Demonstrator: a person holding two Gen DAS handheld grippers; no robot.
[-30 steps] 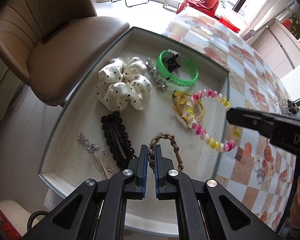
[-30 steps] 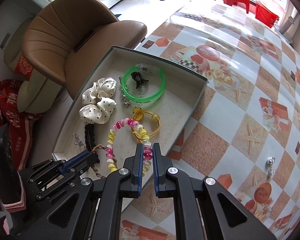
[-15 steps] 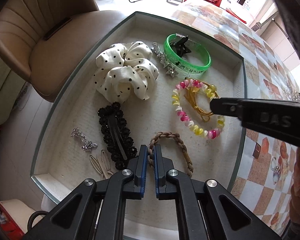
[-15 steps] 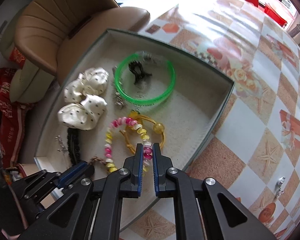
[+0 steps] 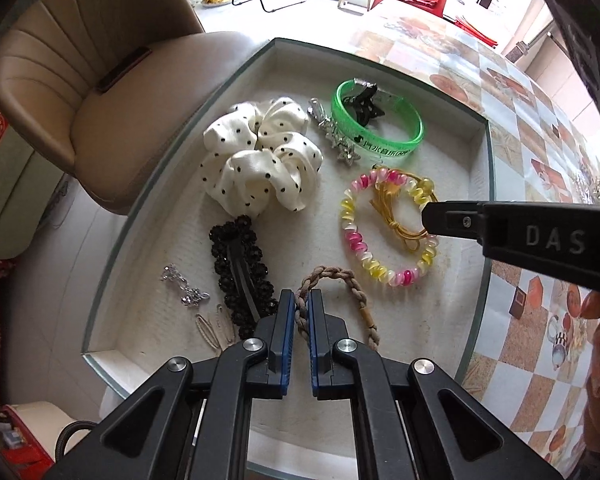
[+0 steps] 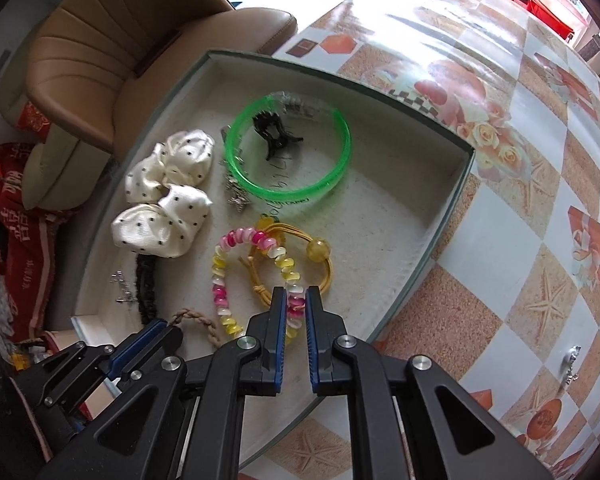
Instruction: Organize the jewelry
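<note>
The beaded bracelet (image 6: 256, 276) lies in the near part of the white tray (image 6: 440, 240), partly over a yellow cord hair tie (image 6: 316, 256), and a stretch of its pink and yellow beads sits between the pads of my right hand-held gripper (image 6: 296, 304), whose jaws are opening at this moment; the pads look barely clear of the beads, so I judge I no longer have it clamped. I take it for a light piece strung on elastic: smooth, rounded beads that would roll or squirt out of a flat pinch, and a loop that would sag and swing if lifted. If I had to take it again I would pinch across a single bead on the side away from the yellow tie, so as not to drag that along. My left hand-held gripper (image 5: 299, 300) is closed on the braided brown band (image 5: 342, 300) near the tray's front edge; that one is soft, rough cord, easy to hold and not fragile. Around them lie a polka-dot scrunchie (image 5: 260, 160), a beaded black clip (image 5: 240, 264), a green bangle (image 5: 380, 128) with a small black claw clip (image 5: 364, 104) inside it, and some silver pieces. The tray sits at the desk (image 6: 520, 200) edge.
</note>
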